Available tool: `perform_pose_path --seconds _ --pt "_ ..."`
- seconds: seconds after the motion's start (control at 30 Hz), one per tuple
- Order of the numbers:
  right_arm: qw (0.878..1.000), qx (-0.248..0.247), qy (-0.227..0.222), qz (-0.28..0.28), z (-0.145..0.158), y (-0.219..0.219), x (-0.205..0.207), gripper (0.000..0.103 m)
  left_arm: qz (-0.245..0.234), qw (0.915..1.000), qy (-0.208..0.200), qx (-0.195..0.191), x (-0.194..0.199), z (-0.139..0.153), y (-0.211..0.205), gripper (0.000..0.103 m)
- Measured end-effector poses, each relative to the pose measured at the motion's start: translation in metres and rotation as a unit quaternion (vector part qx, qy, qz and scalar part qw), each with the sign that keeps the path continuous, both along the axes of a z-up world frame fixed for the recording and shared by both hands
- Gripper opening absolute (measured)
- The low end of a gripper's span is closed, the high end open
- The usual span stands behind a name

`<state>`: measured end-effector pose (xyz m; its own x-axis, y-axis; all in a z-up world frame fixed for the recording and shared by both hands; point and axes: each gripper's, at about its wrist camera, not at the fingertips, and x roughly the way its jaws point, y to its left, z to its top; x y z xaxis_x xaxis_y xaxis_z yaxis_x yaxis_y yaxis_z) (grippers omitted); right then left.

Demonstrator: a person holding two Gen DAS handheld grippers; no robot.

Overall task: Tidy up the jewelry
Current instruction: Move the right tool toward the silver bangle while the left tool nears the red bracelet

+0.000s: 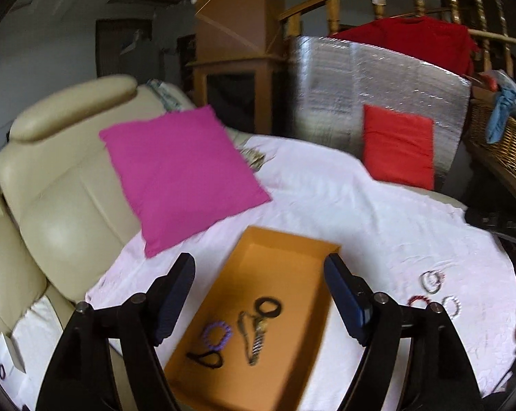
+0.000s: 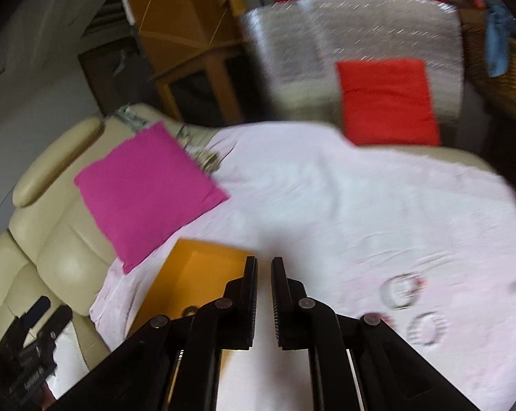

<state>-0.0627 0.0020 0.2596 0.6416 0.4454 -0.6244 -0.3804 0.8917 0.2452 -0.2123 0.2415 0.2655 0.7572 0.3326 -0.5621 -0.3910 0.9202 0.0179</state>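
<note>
The tray (image 1: 275,274), a shallow orange box, lies on the white sheet (image 1: 378,212) and already holds a purple bead bracelet (image 1: 217,335), a black band (image 1: 269,307), a second black loop (image 1: 206,359) and a chain (image 1: 254,339). Loose bracelets (image 1: 435,291), dark red and pale, sit on the sheet to the tray's right, well apart from it. The step in hand looks like the gap between deposits: the left gripper (image 1: 259,294) hovers over the tray with jaws wide and nothing between them, while the right gripper (image 2: 264,294) shows a narrow gap, empty as well. Next, probably, the right gripper must open wider and come down on a loose bracelet (image 2: 400,291). The pink cushion (image 1: 182,178) lies beyond the tray
</note>
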Motion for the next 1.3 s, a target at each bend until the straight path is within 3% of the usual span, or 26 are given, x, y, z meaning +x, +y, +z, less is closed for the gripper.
perform_pose_path --seconds 0.03,0.1,0.13,0.17,0.33,0.4,0.47,0.57,0.73,1.03,1.3 --pt "1.000 0.002 -0.004 -0.008 0.006 -0.018 0.000 0.018 -0.006 1.0000 -0.002 0.004 0.003 0.006 -0.009 0.078" --pt "0.999 0.014 -0.008 -0.028 0.015 -0.055 0.000 0.040 -0.026 0.9995 -0.008 0.013 0.014 0.016 -0.035 0.081" --pt "0.999 0.024 -0.014 -0.040 0.017 -0.076 -0.001 0.060 -0.038 0.9991 -0.011 0.016 0.020 0.019 -0.049 0.083" --pt "0.998 0.030 -0.021 -0.048 0.017 -0.095 -0.001 0.064 -0.048 0.9986 -0.012 0.018 0.026 0.020 -0.059 0.085" --pt "0.998 0.031 0.011 -0.054 -0.024 -0.153 0.013 0.062 -0.096 0.9944 0.022 0.036 0.073 -0.015 -0.119 0.085" --pt "0.997 0.033 0.033 -0.058 -0.054 -0.169 0.021 0.055 -0.113 0.9918 0.050 0.031 0.094 -0.044 -0.138 0.085" --pt "0.995 0.040 0.069 -0.064 -0.095 -0.183 0.035 0.038 -0.130 0.9876 0.086 0.015 0.115 -0.081 -0.152 0.085" --pt "0.989 0.066 0.110 -0.075 -0.146 -0.194 0.053 0.037 -0.135 0.9824 0.129 -0.005 0.140 -0.133 -0.165 0.085" --pt "0.981 0.120 0.132 -0.081 -0.189 -0.199 0.084 0.037 -0.135 0.9784 0.153 -0.030 0.171 -0.181 -0.172 0.085" --pt "0.962 0.182 0.194 -0.066 -0.235 -0.180 0.141 0.038 -0.176 0.9735 0.141 -0.041 0.210 -0.200 -0.189 0.085" --pt "0.964 0.162 0.200 -0.065 -0.246 -0.159 0.166 0.037 -0.210 0.9666 0.141 -0.042 0.233 -0.205 -0.201 0.085"
